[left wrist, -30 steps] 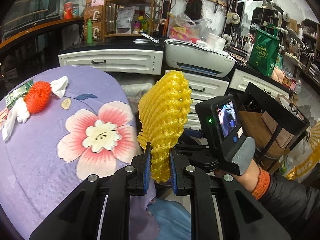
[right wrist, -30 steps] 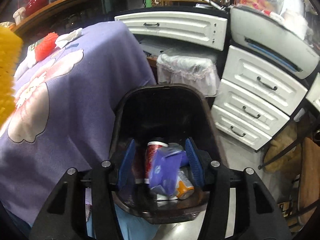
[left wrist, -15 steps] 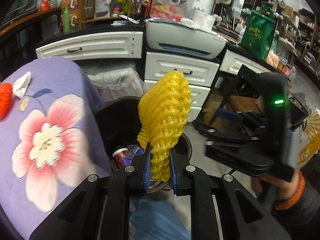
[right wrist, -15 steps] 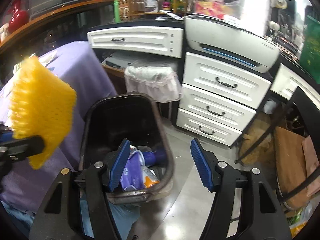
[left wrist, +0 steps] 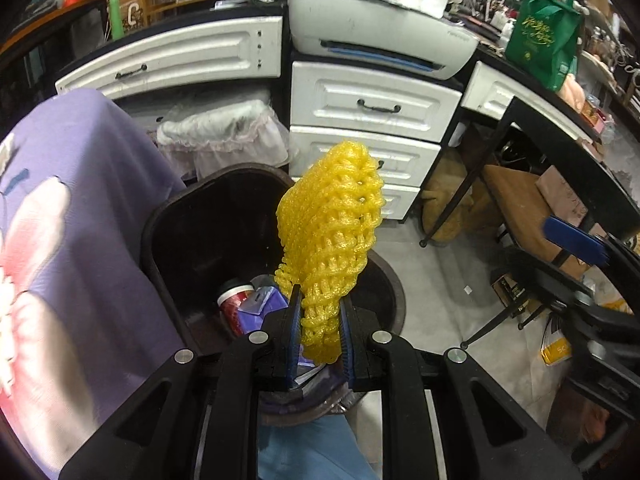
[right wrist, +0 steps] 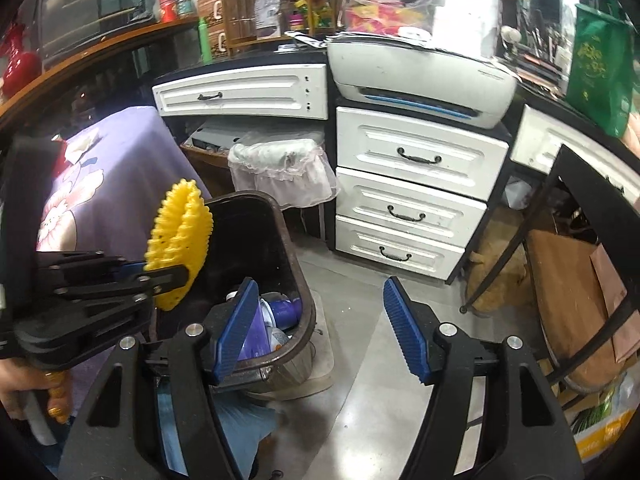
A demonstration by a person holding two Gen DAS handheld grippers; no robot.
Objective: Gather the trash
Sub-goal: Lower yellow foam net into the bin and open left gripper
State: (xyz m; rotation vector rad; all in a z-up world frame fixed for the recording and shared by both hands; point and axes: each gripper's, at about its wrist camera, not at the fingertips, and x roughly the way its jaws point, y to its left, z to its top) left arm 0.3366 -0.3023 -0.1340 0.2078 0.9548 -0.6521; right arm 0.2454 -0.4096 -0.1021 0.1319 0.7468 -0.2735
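The left tongs (left wrist: 319,334) are closed on the lower end of a yellow foam net sleeve (left wrist: 334,236), which stands up from the blue pads toward the middle of the left wrist frame. Below and behind it, at lower centre, is the open dark brown plastic trash bin (left wrist: 168,216), with a red-and-white cup (left wrist: 234,300) and a purple wrapper (left wrist: 260,304) inside. In the right wrist frame the sleeve is at middle left, over the bin's left rim. The right tongs (right wrist: 316,328) stand wide apart with nothing between them; their jaws have just been opening. A purple flowered cloth (left wrist: 80,208) covers the counter at the left edge.
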